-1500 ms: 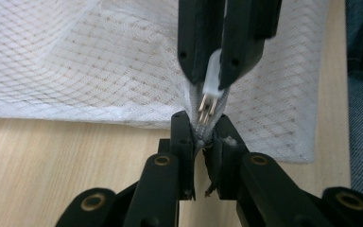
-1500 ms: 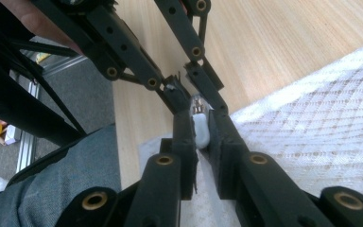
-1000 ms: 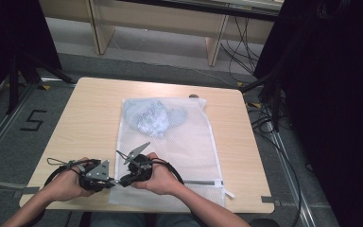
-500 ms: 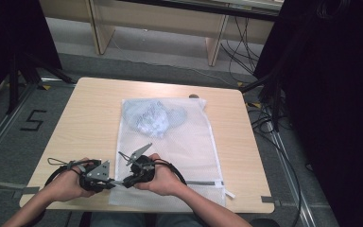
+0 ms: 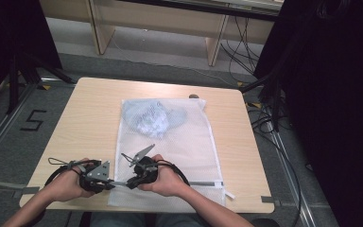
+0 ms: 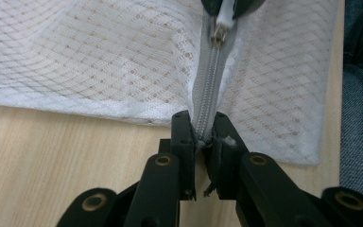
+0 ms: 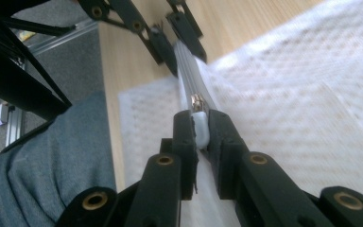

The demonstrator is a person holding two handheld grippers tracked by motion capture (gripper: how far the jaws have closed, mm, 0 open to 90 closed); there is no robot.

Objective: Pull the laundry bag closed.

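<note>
In the high view a white mesh laundry bag (image 5: 170, 151) lies flat on the light wooden desk (image 5: 90, 118), reaching from the centre of the frame down to the lower edge of the desk, with a bundle of pale blue cloth (image 5: 153, 116) inside its upper end. At the lower left, two hands hold the grippers side by side at the bag's near edge: the left gripper (image 5: 108, 183) sits just left of the right gripper (image 5: 128, 181), and a grey zipper (image 5: 203, 183) runs rightward from them along the bag's lower hem. In the left gripper view, the left gripper (image 6: 203, 137) has its fingers (image 6: 182, 137) narrowed onto the end of the zipper (image 6: 208, 90) at the bag's corner, low in the frame; the zipper pull (image 6: 224, 19) shows at the top, pinched by the other gripper. In the right gripper view, the right gripper (image 7: 201, 130) clamps the white pull (image 7: 201, 126) at centre frame, while the left gripper (image 7: 179, 42) grips the zipper tape in the upper middle.
</note>
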